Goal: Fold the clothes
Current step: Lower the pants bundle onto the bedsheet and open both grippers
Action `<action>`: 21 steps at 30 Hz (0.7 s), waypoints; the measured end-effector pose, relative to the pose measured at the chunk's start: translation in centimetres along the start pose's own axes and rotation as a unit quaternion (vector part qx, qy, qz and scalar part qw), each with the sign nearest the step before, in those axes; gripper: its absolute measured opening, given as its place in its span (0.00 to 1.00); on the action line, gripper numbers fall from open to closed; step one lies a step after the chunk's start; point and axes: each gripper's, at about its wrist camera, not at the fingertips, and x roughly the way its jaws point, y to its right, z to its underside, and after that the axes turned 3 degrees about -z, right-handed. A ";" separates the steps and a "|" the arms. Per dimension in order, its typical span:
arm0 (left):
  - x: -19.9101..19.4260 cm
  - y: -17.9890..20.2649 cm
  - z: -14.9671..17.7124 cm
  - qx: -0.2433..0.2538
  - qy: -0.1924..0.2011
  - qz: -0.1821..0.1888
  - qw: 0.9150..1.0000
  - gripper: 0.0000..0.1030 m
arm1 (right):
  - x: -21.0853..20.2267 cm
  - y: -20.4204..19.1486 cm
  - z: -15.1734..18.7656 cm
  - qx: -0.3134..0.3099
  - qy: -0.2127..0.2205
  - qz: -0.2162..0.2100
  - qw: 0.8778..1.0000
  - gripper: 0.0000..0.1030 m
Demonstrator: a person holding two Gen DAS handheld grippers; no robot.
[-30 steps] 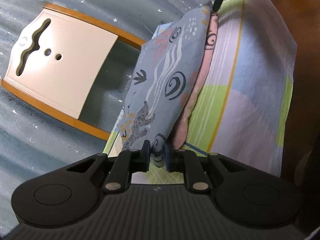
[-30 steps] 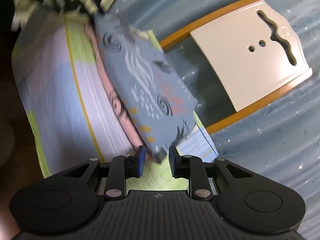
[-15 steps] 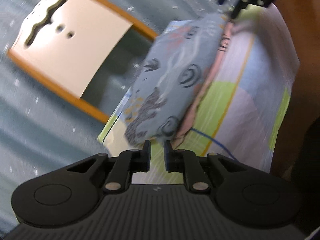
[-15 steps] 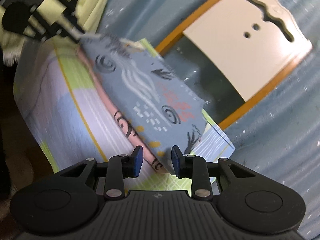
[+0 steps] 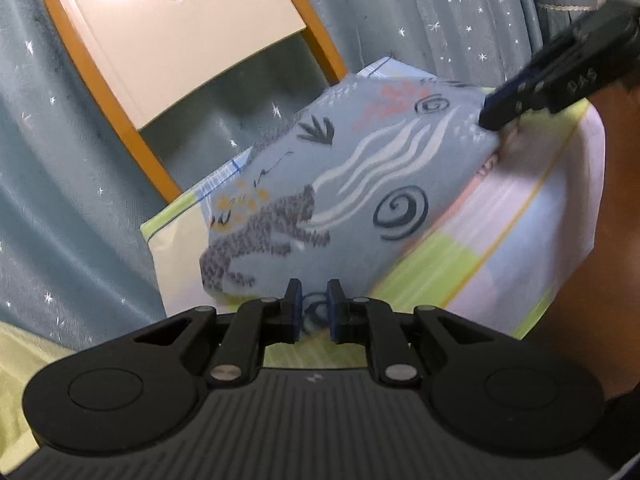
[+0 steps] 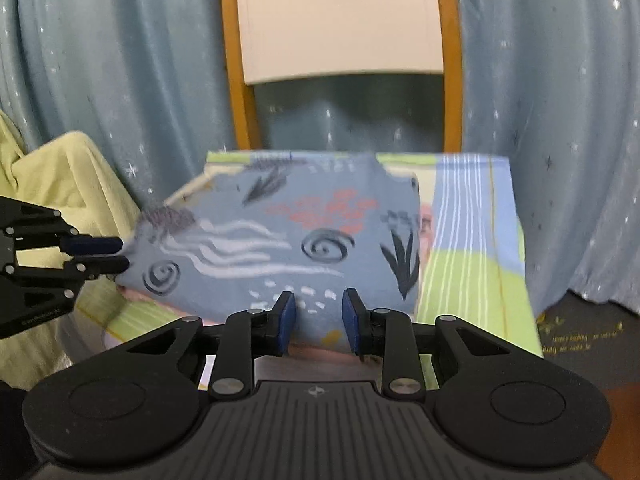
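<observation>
A folded blue patterned garment (image 5: 360,200) with a pink inner layer lies on a pastel striped cushion (image 5: 520,232); it also shows in the right wrist view (image 6: 280,248). My left gripper (image 5: 314,312) is shut on the garment's near corner. My right gripper (image 6: 318,320) holds the opposite edge between narrowly parted fingers. The left gripper's fingers (image 6: 96,256) show pinching the garment's left corner in the right wrist view. The right gripper's fingers (image 5: 512,100) touch the far corner in the left wrist view.
A chair back (image 5: 180,36) with a cream panel and orange frame stands behind the cushion, in front of a blue-grey star-print curtain (image 6: 120,80). Yellow-green fabric (image 6: 60,184) lies at the left. A dark floor mat (image 6: 580,332) is at the right.
Both views have swung round, so the chair back now stands more upright. The garment has shifted between the grippers, with both still holding its corners.
</observation>
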 end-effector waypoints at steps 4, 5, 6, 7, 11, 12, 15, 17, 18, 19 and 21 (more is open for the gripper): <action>-0.7 -0.6 -0.3 -0.017 0.005 -0.005 1.000 0.12 | -0.3 0.1 0.1 -0.016 -0.010 0.006 1.000 0.25; -0.9 -0.8 -0.5 -0.021 0.005 -0.006 1.000 0.12 | -0.6 0.2 -0.2 -0.011 -0.006 0.010 1.000 0.25; -0.9 -1.1 -0.8 -0.034 0.009 -0.002 0.999 0.12 | -0.9 0.3 -0.4 -0.007 -0.002 0.014 1.000 0.25; -0.9 -1.4 -1.2 -0.051 0.012 0.006 0.999 0.12 | -0.9 0.4 -0.5 -0.002 0.001 0.016 1.000 0.26; 0.1 -1.7 -1.7 -0.093 -0.003 0.030 0.995 0.12 | -0.2 1.1 -0.6 0.023 0.003 0.019 1.000 0.26; 0.5 -1.5 -1.4 -0.093 -0.010 0.028 0.995 0.12 | -0.1 1.3 -0.2 0.030 0.003 0.017 0.999 0.26; 1.0 -1.3 -1.0 -0.102 -0.017 0.024 0.994 0.10 | 0.1 1.9 0.4 0.046 0.010 0.012 0.999 0.26; 1.0 -1.3 -1.1 -0.102 -0.020 0.022 0.994 0.10 | 0.1 2.2 0.4 0.050 0.010 0.013 0.999 0.26; 1.0 -1.2 -1.2 -0.100 -0.022 0.021 0.995 0.10 | 0.2 2.3 0.4 0.053 0.009 0.013 0.998 0.26; 1.1 -1.2 -1.2 -0.100 -0.022 0.021 0.995 0.10 | 0.4 2.4 0.3 0.056 0.008 0.012 0.998 0.27; 1.2 -1.2 -1.1 -0.100 -0.022 0.020 0.995 0.10 | 0.6 2.6 0.3 0.059 0.007 0.013 0.998 0.29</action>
